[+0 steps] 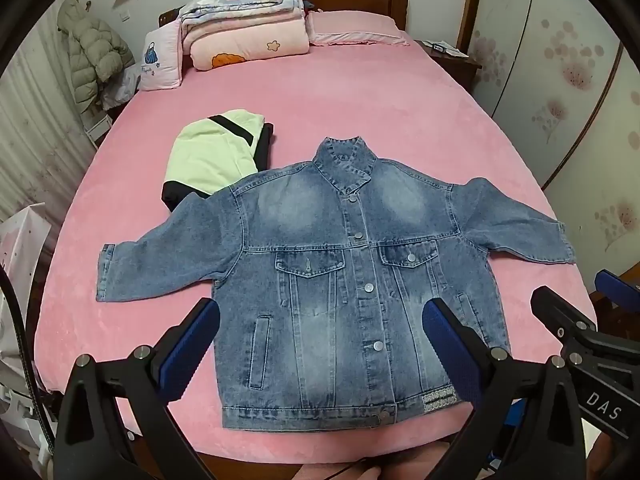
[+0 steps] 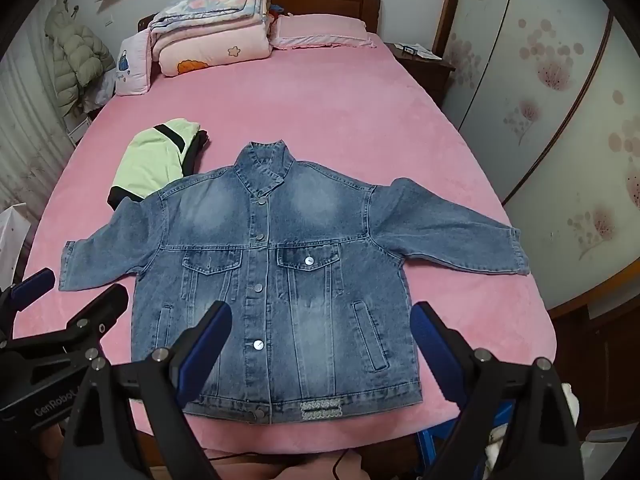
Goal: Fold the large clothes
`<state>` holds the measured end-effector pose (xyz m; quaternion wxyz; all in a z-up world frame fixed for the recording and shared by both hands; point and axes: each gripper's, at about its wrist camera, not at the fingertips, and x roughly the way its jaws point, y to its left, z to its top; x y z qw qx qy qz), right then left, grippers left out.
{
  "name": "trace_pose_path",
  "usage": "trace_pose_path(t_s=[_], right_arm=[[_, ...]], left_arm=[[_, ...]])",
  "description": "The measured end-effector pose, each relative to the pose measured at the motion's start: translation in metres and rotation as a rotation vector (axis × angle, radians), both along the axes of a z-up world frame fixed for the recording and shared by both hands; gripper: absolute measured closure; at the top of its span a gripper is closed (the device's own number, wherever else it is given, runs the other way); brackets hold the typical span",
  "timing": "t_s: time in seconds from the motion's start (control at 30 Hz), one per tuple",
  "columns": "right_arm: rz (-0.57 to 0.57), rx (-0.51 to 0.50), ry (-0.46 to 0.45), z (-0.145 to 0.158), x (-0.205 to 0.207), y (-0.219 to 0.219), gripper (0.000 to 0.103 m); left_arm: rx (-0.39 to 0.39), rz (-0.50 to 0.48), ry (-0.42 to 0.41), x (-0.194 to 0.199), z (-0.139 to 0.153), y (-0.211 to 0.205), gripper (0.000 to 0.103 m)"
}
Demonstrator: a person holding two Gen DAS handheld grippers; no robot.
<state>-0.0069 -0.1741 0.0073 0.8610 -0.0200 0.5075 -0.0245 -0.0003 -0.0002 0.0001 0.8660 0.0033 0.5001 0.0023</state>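
Note:
A blue denim jacket [image 1: 332,280] lies flat, front up and buttoned, on the pink bed [image 1: 360,112], sleeves spread to both sides, hem at the near edge. It also shows in the right wrist view [image 2: 276,272]. My left gripper [image 1: 320,336] is open and empty, held above the jacket's lower half. My right gripper [image 2: 320,340] is open and empty, held above the hem area. The right gripper also shows at the right edge of the left wrist view [image 1: 580,304]. The left gripper shows at the left edge of the right wrist view [image 2: 64,300].
A folded pale green and black garment [image 1: 216,152] lies just beyond the jacket's left shoulder. Folded quilts [image 1: 244,28] and pillows [image 1: 352,28] sit at the headboard. A nightstand [image 1: 452,60] and wardrobe [image 1: 560,80] stand at the right, a hanging coat [image 1: 92,52] at the left.

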Motion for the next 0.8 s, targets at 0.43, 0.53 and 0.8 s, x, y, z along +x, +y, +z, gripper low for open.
trace_pose_path(t_s=[0.43,0.53,0.8], right_arm=[[-0.009,0.004,-0.002,0.004,-0.009,-0.002,0.012],[-0.014,0.006,0.002,0.005,-0.008,0.000,0.012],[-0.018,0.003,0.002,0.007,-0.008,-0.003,0.012]], left_arm=[[-0.019,-0.015,-0.003,-0.005,0.003,0.002,0.003],[-0.021,-0.019,-0.003,-0.005,0.002,0.000,0.003],[-0.021,-0.023,-0.012,-0.005,0.005,-0.001,0.003]])
